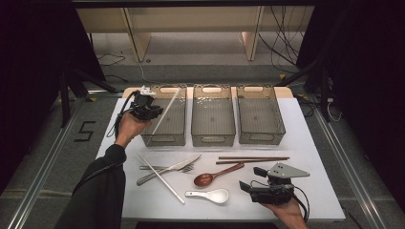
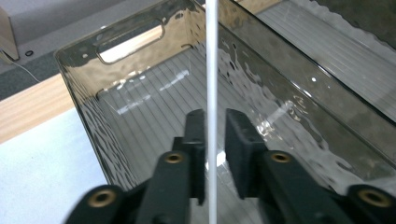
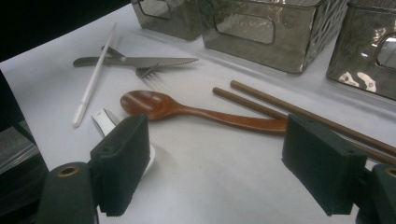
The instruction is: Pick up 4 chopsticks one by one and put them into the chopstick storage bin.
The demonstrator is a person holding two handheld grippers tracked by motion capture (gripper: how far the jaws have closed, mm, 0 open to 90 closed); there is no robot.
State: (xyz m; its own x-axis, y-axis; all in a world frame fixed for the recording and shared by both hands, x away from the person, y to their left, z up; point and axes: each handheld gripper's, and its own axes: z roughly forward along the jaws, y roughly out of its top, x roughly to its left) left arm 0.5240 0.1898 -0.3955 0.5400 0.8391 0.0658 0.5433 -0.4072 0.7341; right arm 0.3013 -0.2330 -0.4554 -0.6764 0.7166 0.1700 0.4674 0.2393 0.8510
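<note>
My left gripper (image 1: 154, 112) hangs over the left grey bin (image 1: 162, 139). A white chopstick (image 1: 167, 109) slants between its jaws, upper end towards the bin's far rim. In the left gripper view the chopstick (image 2: 212, 56) stands against the left pad (image 2: 196, 135), with a thin gap to the right pad; the gripper (image 2: 215, 119) is open. My right gripper (image 1: 249, 179) rests low at the table's front right, open wide (image 3: 219, 154) and holding nothing. It points at a wooden spoon (image 3: 149, 105).
Two more grey bins, middle (image 1: 213, 138) and right (image 1: 261, 139), stand in the same row. On the white table (image 1: 310, 157) lie a second white chopstick (image 1: 161, 178), a knife (image 1: 167, 170), a fork (image 1: 186, 168), the wooden spoon (image 1: 217, 174), a white spoon (image 1: 210, 195) and two brown chopsticks (image 1: 253, 160).
</note>
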